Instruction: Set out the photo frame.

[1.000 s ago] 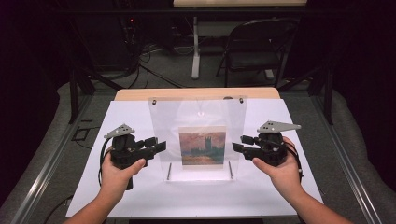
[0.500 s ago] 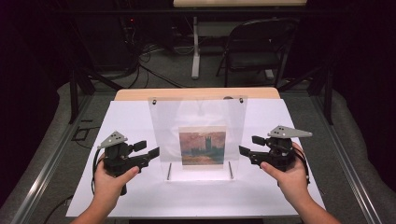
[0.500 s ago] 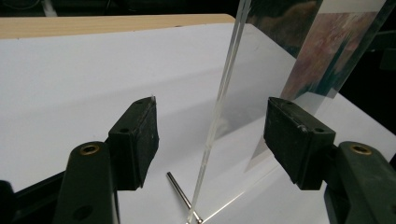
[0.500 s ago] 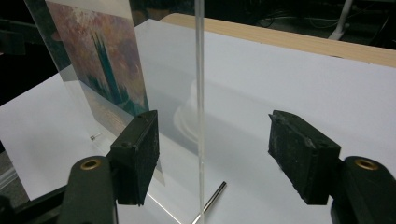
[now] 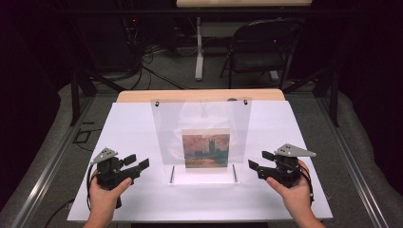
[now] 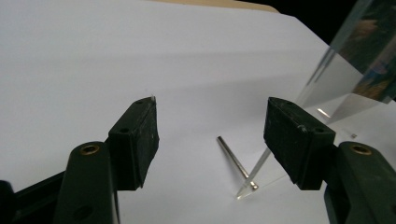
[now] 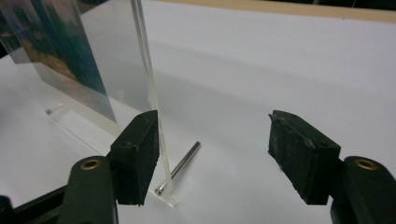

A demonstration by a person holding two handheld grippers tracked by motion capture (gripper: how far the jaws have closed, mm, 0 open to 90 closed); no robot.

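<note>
Your left gripper sits low over the white table, just left of the clear acrylic picture stand, with its jaws spread wide and nothing between them; they have just been opening. In the left gripper view the stand's near corner and one metal pin lie ahead of the open jaws, untouched. The stand rests upright at the middle of the table, leaning back slightly, with a painted print behind its front sheet. Your right gripper hangs just right of the stand, its jaws likewise wide and empty, having just been opening. In the right gripper view the sheet's edge rises beside one jaw.
</note>
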